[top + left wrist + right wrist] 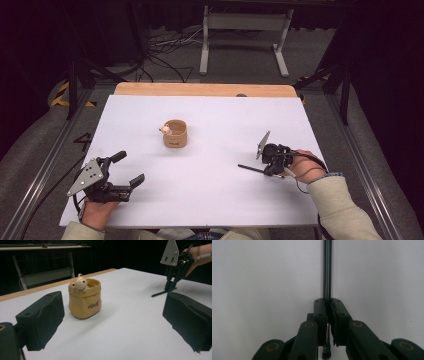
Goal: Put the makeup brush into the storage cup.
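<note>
Pen (251, 169) clamped in your right gripper (270, 167) now, jaws pinched tight around the thin black shaft, and in the right gripper view that pen (327, 267) runs straight out ahead of the closed jaws, dead in line with them. From above you can see it lying low and nearly level over the white tabletop (210, 195), toward the right edge, its long axis pointing left and a touch toward the far side; whether the far tip touches the surface I can't tell. Now look where the yellow pot (175, 134) sits: near the middle of the tabletop, a bit toward the far edge, upright, mouth open to the top, with a little bear figure (165, 130) peeking over its left rim. So the pot lies to the left of your right gripper and farther from you, well apart from the pen tip, roughly along the way the pen already points. Your left gripper (125, 170) rests near the front left corner, jaws spread wide and holding nothing, and the left gripper view frames the pot (85, 301) squarely between those jaws with the bear (79, 283) at its rim. The right hand has the pen, so my read is that it carries; the shaft would need tipping upright before it goes into that mouth, clear of the bear.
</note>
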`<state>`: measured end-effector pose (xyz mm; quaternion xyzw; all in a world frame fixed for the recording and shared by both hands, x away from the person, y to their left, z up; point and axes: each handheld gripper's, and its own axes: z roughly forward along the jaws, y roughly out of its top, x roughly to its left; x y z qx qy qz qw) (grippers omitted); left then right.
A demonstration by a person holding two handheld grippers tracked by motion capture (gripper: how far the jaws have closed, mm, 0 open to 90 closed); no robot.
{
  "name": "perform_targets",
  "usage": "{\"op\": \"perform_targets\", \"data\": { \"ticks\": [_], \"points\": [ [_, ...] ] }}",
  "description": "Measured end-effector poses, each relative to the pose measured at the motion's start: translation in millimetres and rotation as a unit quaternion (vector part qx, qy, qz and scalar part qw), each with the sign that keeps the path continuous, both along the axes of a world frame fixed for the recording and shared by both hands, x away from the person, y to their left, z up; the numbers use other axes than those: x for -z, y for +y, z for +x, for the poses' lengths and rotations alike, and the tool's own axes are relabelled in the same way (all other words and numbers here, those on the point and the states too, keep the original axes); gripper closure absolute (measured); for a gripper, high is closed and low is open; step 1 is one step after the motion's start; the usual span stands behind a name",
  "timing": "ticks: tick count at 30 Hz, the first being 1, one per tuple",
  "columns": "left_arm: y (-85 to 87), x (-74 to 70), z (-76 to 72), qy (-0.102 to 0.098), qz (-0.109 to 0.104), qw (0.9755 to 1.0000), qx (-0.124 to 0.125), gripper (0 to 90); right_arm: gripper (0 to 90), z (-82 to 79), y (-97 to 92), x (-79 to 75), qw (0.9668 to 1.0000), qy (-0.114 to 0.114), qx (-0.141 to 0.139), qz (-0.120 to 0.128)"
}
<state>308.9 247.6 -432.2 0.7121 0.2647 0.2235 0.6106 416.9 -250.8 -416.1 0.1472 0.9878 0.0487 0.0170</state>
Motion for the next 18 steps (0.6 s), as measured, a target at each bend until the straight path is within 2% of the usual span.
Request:
{"op": "perform_targets", "data": {
  "ticks": [4, 10, 13, 18],
  "points": [
    [-2.8, -1.2, -1.1, -0.011, 0.012, 0.9998, -0.004, 4.6, 84.1, -0.9, 1.0, -0.4, 1.0000, -0.006, -0.003, -0.002],
    [-0.7, -1.1, -0.2, -0.009, 0.016, 0.9998, -0.011, 4.2, 84.1, -1.2, 1.0, -4.6, 0.9999, -0.014, -0.004, 0.003],
    [-0.9, -1.3, 0.9, -0.005, 0.013, 0.9999, -0.009, 3.9, 84.1, -2.0, 0.3, -10.7, 0.9997, -0.023, -0.008, 0.005],
    [-2.4, -3.7, 2.6, -0.004, 0.011, 0.9999, 0.010, 4.1, 84.1, -4.1, 0.5, -22.9, 0.9993, -0.034, -0.012, 0.006]
  ]
}}
